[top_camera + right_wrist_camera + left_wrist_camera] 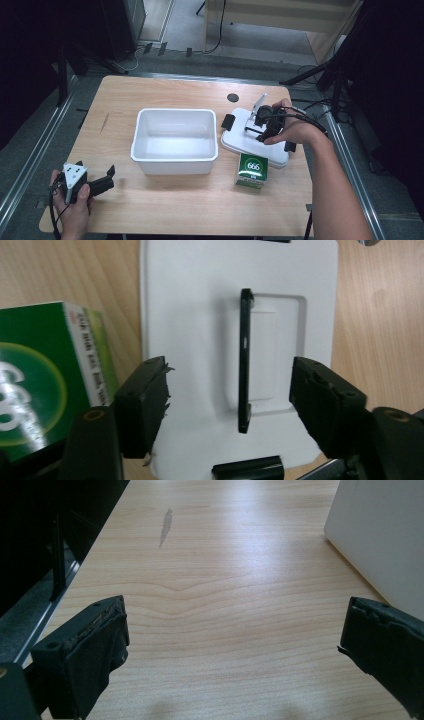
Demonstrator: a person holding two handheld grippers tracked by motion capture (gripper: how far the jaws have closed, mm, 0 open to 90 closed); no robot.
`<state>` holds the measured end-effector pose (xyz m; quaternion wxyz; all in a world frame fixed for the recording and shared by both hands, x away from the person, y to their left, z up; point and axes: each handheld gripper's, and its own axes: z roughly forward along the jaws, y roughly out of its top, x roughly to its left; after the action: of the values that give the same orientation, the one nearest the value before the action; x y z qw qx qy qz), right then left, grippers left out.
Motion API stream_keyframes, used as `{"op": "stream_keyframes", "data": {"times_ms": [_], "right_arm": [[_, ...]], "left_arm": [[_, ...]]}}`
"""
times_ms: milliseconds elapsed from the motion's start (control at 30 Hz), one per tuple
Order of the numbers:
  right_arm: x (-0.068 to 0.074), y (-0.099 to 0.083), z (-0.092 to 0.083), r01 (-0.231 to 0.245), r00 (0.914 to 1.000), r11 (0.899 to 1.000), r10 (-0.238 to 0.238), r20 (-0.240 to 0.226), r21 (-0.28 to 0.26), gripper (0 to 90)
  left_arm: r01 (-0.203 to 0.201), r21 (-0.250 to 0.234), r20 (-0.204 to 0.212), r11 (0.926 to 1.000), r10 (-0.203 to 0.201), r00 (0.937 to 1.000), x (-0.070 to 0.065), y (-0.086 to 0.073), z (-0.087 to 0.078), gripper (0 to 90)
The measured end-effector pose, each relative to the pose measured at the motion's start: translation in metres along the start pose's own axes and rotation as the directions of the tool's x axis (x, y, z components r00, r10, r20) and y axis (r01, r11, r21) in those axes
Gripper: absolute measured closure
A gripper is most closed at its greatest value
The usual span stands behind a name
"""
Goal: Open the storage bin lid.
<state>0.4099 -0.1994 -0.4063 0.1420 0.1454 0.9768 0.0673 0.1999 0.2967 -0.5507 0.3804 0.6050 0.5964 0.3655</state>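
The white bin lid (252,137) is lying at centre right of the high view, its black handle (245,360) standing between the right gripper (227,405)'s parted jaws, nothing gripped. The left gripper (100,182) is idling wide open, lower left. Closing off-centre could be skidding the lid into the green box (251,171).

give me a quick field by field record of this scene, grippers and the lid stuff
surface: wooden table
bin: white plastic bin, open top, mid-table
lid: white lid, flat on the table right of the bin, black handle standing up
box: green box, by the lid's near edge
right gripper: over the lid, jaws apart either side of the handle, not pressing it
left gripper: open, near the table's left front corner, holding nothing
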Motion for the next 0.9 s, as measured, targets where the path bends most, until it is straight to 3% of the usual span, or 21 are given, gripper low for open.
{"op": "stream_keyframes", "data": {"times_ms": [233,333,667,900], "right_arm": [[0.014,0.001,-0.013,0.007,0.9996,1.0,-0.007,0.026,0.012,10.1],[0.018,-0.001,-0.018,-0.009,0.9999,1.0,0.009,0.005,0.017,0.0],[0.042,-0.005,-0.031,0.044,0.999,0.999,-0.044,-0.003,0.028,0.0],[0.06,-0.008,-0.032,0.074,0.9968,0.997,-0.073,-0.033,0.02,0.0]], "left_arm": [[0.003,0.001,0.001,1.0,-0.003,1.0,0.0,0.0,0.0,0.0],[0.001,0.004,0.003,1.0,-0.001,1.0,0.0,0.0,0.001,0.0],[0.004,0.001,0.009,1.0,-0.004,0.9999,0.0,0.0,0.001,0.0],[0.003,0.002,0.01,1.0,-0.003,0.9999,0.0,0.0,0.001,0.0]]}}
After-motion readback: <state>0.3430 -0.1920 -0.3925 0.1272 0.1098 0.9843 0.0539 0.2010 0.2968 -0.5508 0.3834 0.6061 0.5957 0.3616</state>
